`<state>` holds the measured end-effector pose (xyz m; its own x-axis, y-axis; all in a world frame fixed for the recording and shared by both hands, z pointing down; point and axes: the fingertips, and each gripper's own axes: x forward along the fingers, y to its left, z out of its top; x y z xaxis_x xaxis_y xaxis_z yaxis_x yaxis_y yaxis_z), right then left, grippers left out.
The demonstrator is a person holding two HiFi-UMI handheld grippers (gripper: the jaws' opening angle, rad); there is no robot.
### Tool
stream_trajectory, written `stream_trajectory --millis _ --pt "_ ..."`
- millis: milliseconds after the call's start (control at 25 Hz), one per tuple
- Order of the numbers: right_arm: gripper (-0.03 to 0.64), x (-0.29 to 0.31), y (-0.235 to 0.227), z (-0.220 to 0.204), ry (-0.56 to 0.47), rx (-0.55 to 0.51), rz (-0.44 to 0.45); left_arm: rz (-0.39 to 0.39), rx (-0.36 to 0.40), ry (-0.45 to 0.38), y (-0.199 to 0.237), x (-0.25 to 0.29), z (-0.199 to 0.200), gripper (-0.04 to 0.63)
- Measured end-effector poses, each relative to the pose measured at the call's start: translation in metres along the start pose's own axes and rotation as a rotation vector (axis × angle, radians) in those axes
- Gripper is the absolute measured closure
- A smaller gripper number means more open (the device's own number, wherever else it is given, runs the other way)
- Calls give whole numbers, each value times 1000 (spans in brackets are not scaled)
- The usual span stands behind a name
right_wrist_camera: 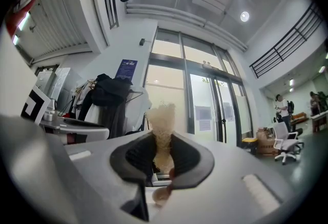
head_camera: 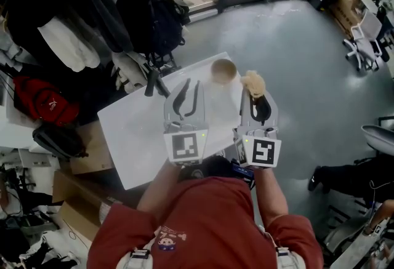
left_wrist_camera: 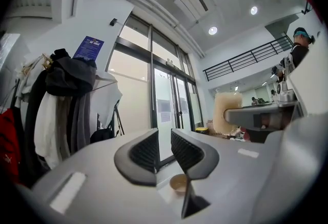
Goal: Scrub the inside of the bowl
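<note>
Glass-doored room, grey concrete floor [head_camera: 289, 46]. A white rectangular table [head_camera: 135, 126] bears the small tan round bowl [head_camera: 223, 69] near its far edge. Left gripper [head_camera: 191, 86]: jaws narrowly apart, empty. Right gripper [head_camera: 257, 100]: clamped on a beige fibrous scrubber [head_camera: 253, 83].

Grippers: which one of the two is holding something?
The right gripper: its jaws pinch a beige sponge. The left gripper has its jaws apart with nothing between them.
</note>
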<state>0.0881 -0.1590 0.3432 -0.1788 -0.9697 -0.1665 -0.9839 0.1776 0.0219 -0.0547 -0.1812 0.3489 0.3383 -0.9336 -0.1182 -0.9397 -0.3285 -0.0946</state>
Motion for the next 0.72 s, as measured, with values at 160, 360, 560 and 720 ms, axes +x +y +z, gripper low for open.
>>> stream_trajectory --millis 160,360,560,720 --pt "541 -6 8 5 -4 -4 2 14 10 9 4 -10 1 547" --pt "541 -10 16 3 -2 -2 2 30 5 18 11 -19 -4 581" --pt "541 -10 22 3 17 -25 11 15 12 36 12 -21 -6 589" --pt "541 -8 20 7 14 -37 13 -10 7 30 5 -19 -5 589"
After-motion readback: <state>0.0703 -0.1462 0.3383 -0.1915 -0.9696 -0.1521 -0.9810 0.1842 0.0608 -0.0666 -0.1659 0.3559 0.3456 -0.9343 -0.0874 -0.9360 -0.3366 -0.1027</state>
